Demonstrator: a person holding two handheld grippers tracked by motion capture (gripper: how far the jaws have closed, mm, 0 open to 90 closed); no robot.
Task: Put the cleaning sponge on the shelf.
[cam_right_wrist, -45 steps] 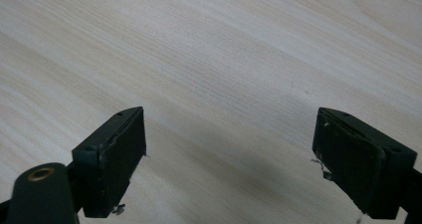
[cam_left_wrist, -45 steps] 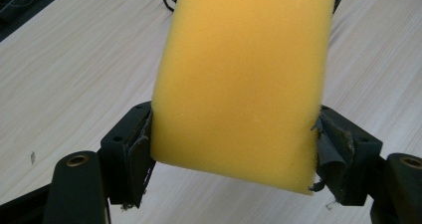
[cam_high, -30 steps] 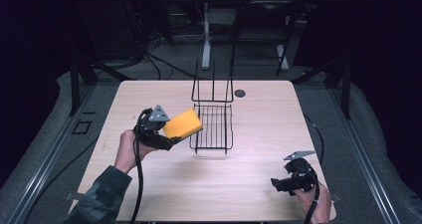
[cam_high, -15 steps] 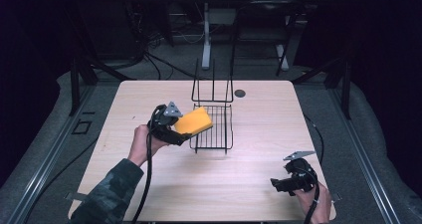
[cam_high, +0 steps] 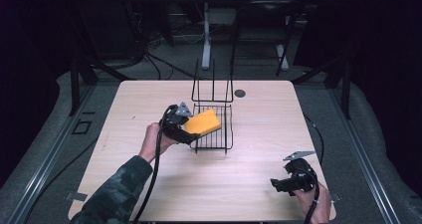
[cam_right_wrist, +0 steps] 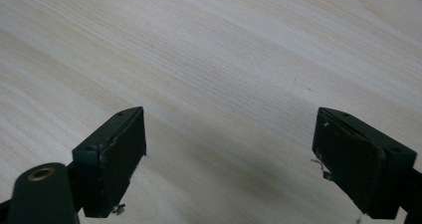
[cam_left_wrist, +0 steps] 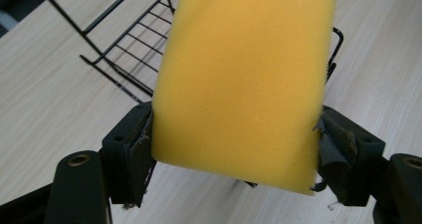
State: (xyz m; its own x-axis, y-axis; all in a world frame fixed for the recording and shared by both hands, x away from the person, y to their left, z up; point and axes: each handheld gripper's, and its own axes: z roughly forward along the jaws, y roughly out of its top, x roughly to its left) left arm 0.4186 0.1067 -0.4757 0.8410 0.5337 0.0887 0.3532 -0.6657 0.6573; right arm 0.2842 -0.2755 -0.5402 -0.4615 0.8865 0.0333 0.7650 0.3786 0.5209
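Over the middle of the counter [cam_high: 149, 104], just short of its far edge, my left gripper [cam_high: 185, 128] carries the yellow sponge [cam_high: 203, 123] above the near-left part of the black wire rack [cam_high: 221, 134]. Its jaws are clamped on the sponge's two sides, squeezing the foam in slightly; in the left gripper view the sponge [cam_left_wrist: 244, 84] rises from between them, with the rack's [cam_left_wrist: 129, 50] wires showing behind and below it. The sponge looks tilted and I judge it is not yet resting on the wires, though I cannot tell whether its lower corner touches them.

So the pick-up is done and the carry is nearly done. What is left, as I read it, is to lower the sponge into the tray, let go and back out.

My right gripper [cam_high: 293, 180] waits near the counter's near-right corner, its jaws wide apart with nothing between them; its own view shows bare wood [cam_right_wrist: 209, 50] beneath.

As for the surface, it is pale wood grain, with a small dark round spot [cam_high: 240, 93] near the far edge, just right of the rack's upright back. Around it the room is dark, with cables on the floor and the legs of another desk [cam_high: 206, 40] beyond.
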